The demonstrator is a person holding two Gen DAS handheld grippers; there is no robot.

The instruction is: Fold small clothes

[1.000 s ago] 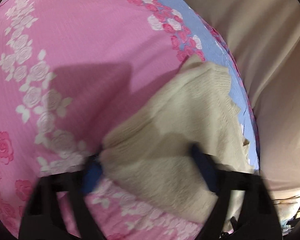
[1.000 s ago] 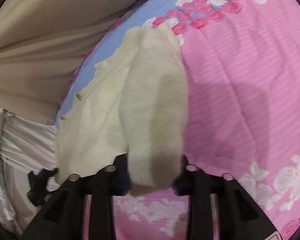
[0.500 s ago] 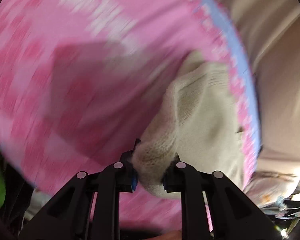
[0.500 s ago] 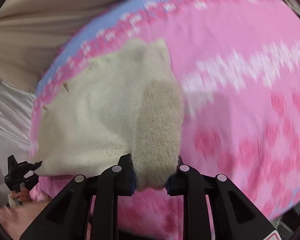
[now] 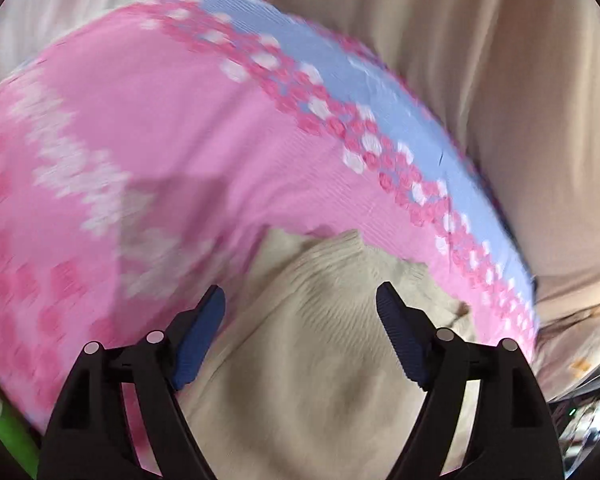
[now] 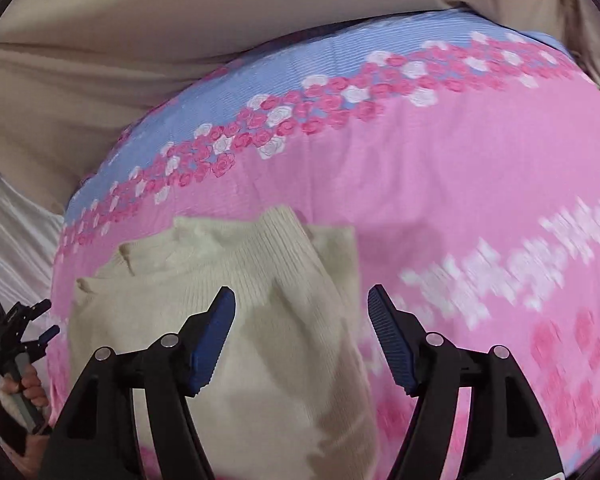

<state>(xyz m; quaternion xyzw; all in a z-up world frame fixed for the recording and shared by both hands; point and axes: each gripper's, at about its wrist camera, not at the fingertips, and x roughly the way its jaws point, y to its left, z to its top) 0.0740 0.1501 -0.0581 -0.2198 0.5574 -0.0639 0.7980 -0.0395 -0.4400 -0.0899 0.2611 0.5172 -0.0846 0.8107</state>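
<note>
A cream knitted sweater [image 5: 320, 340] lies folded on the pink floral bedcover [image 5: 160, 140]. In the left wrist view my left gripper [image 5: 300, 296] hovers over the sweater, jaws opening, blue pads [image 5: 198, 338] apart and pressing on nothing. In the right wrist view the cream sweater [image 6: 260, 300] lies flat with a ribbed part folded over its top. My right gripper [image 6: 302, 296] hangs above it, jaws opening, with only air between the pads [image 6: 392, 344]. At the left edge of that view I see the left gripper [image 6: 18, 332] held by a hand [image 6: 24, 392].
The pink floral bedcover [image 6: 440, 180] has a blue band [image 6: 240, 84] with roses along its far edge. Beige sheet [image 6: 140, 40] lies beyond it. A green object [image 5: 4, 432] shows at the lower left of the left wrist view, and clutter [image 5: 580, 408] at the lower right.
Both grippers were shut on sweater folds half a second ago. Now both have let go, spread wide and lifted away. The sweater lies folded on the cover.
</note>
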